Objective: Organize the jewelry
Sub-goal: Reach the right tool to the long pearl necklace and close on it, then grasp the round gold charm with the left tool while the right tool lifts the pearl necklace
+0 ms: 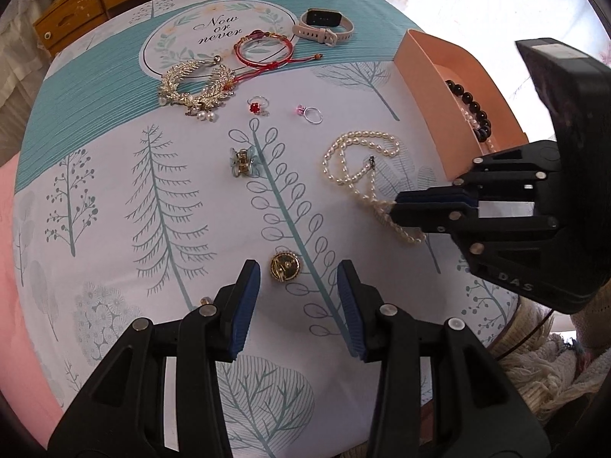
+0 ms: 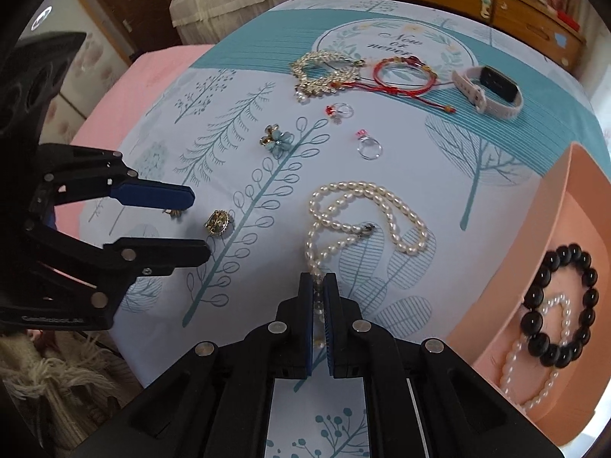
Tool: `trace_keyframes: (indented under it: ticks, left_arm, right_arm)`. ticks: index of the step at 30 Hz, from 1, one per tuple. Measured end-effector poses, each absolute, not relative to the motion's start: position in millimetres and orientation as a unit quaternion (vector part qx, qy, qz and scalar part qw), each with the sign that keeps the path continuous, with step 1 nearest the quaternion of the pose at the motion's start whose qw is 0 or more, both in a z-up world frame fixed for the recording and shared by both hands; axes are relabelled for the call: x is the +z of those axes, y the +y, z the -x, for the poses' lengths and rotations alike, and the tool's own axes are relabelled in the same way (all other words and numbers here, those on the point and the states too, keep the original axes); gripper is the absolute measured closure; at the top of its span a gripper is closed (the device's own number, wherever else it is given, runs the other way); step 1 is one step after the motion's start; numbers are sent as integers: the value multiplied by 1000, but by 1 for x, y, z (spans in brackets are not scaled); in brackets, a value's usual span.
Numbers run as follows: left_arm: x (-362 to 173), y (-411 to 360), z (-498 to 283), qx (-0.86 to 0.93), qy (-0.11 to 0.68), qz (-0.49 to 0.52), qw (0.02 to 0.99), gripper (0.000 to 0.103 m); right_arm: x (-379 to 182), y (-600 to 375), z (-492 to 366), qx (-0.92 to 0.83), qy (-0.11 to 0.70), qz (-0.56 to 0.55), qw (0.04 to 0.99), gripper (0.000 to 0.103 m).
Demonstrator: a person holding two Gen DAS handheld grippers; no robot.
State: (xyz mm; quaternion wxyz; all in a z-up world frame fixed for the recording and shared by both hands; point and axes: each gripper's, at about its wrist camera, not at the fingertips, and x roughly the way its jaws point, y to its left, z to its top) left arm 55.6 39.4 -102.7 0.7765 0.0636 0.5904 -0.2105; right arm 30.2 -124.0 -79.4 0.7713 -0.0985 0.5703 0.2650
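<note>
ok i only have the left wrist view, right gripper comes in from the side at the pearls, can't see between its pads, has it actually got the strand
Observer: Yes. In the right wrist view the right gripper is shut on the pearl necklace, beads showing between its pads.
Operator: what's in the pink box, i only see dark beads past the wall
Observer: A black bead bracelet lies on a second string of white pearls in the box.
Operator: is the little flower piece by the leaf print a clip
Observer: From the right wrist, the flower piece shows blue petals with a stone at the centre; its clasp is hidden.

Tablecloth (image 1: pixel 114 175) medallion reads "Now or never".
</note>
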Motion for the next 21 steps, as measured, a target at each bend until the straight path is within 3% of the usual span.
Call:
trace_keyframes:
  ticks: [5,9,14,15,21]
  left_arm:
    - [-111,36,-62,-199,604,-71,768,66]
    - [-119,33,-65,-194,619,-77,757,78]
    - [-120,26,-67,-183,623,-94,755,81]
    - [-120,24,-68,-177,621,-102,757,88]
    - [-114,22,-72,-156,623,-104,760,90]
  right_arm:
    - [-69,-137,-28,265,561,61,782,98]
    - [-61,-144,-24,274,553,34,786,98]
    - [-52,-154,-23,278,544,11,792,98]
    - [-51,-156,-24,278,542,6,793,98]
    - [-29,-168,-25,277,522,-17,807,98]
